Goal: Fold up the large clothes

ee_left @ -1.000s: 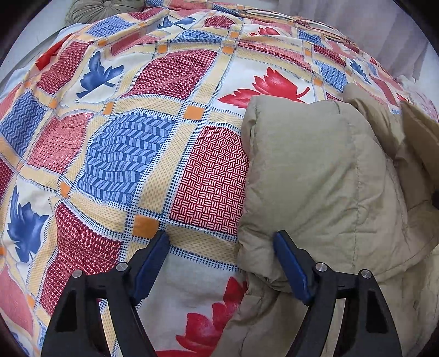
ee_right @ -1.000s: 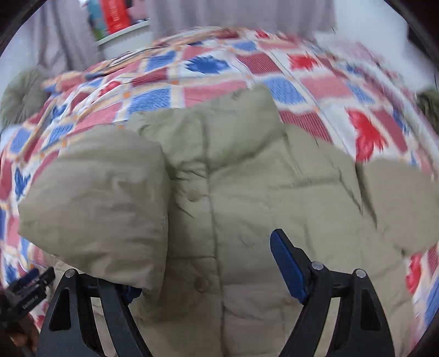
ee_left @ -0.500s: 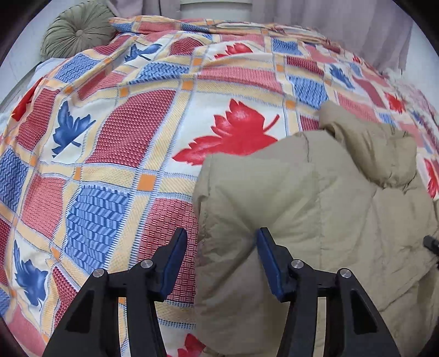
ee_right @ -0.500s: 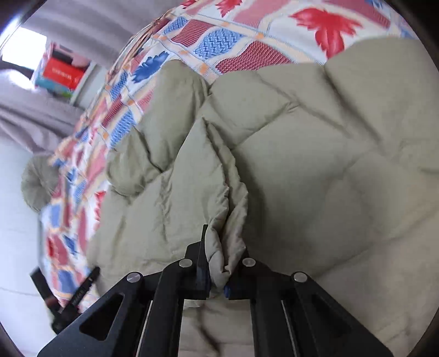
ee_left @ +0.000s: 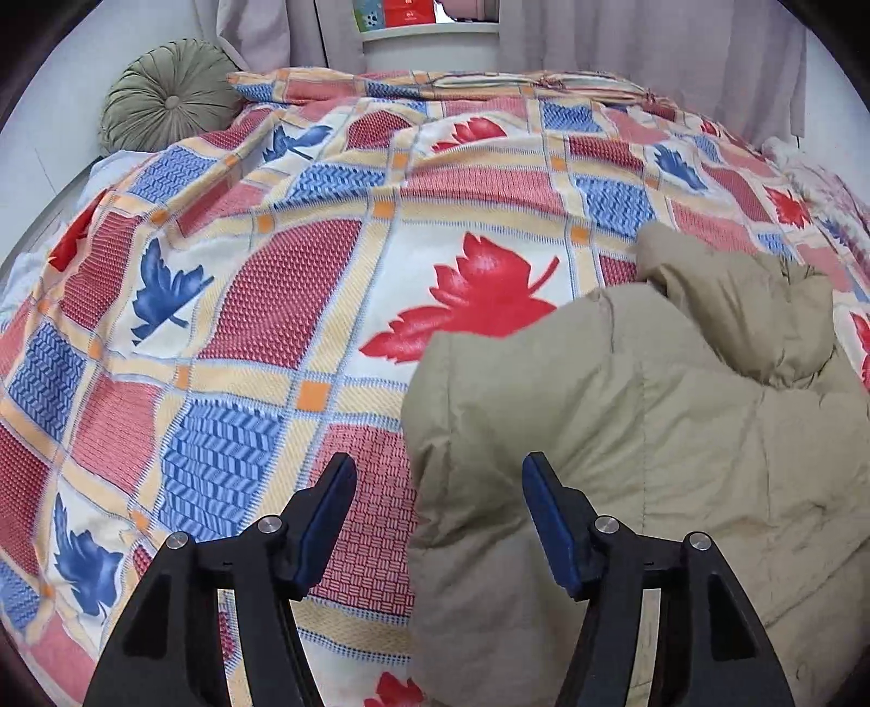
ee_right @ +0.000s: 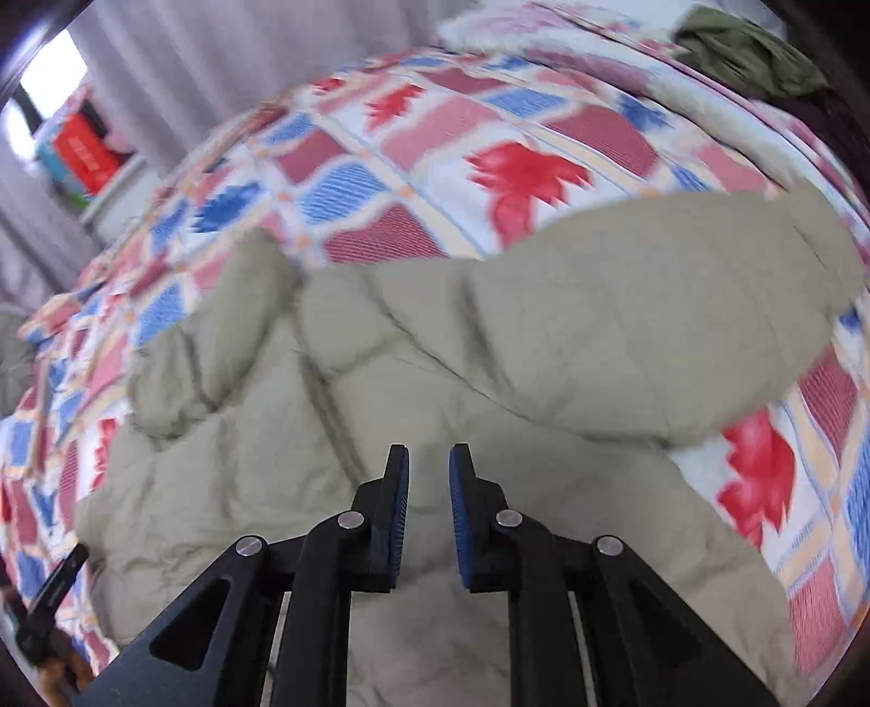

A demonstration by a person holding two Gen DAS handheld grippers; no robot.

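- Hovering low over the bed, the left gripper (ee_left: pixel 439 489) has its blue-padded fingers (ee_left: pixel 326 511) spread wide, with nothing between them; the left one stands over the quilt, the right one over a folded sleeve edge of the puffer jacket (ee_left: pixel 652 435).
- The right gripper (ee_right: pixel 429 489) holds its fingers (ee_right: pixel 397 511) a narrow gap apart, empty, above the jacket's body.
- The khaki puffer jacket (ee_right: pixel 435 380) lies spread on the bed, quilted and rumpled; in the right wrist view one sleeve (ee_right: pixel 652 326) stretches out sideways to the right, blurred.
- In the left wrist view the nearer sleeve (ee_left: pixel 516 413) is folded in over the jacket's body, and the collar (ee_left: pixel 761 304) bunches up just beyond it.
- The patchwork quilt (ee_left: pixel 272 304), with red and blue leaves on checked squares, covers the bed all around the jacket.
- A round olive cushion (ee_left: pixel 168 98) sits at the far left corner of the bed.
- Pale curtains (ee_left: pixel 652 38) hang behind, with a white shelf (ee_left: pixel 429 38) between them carrying colourful boxes.
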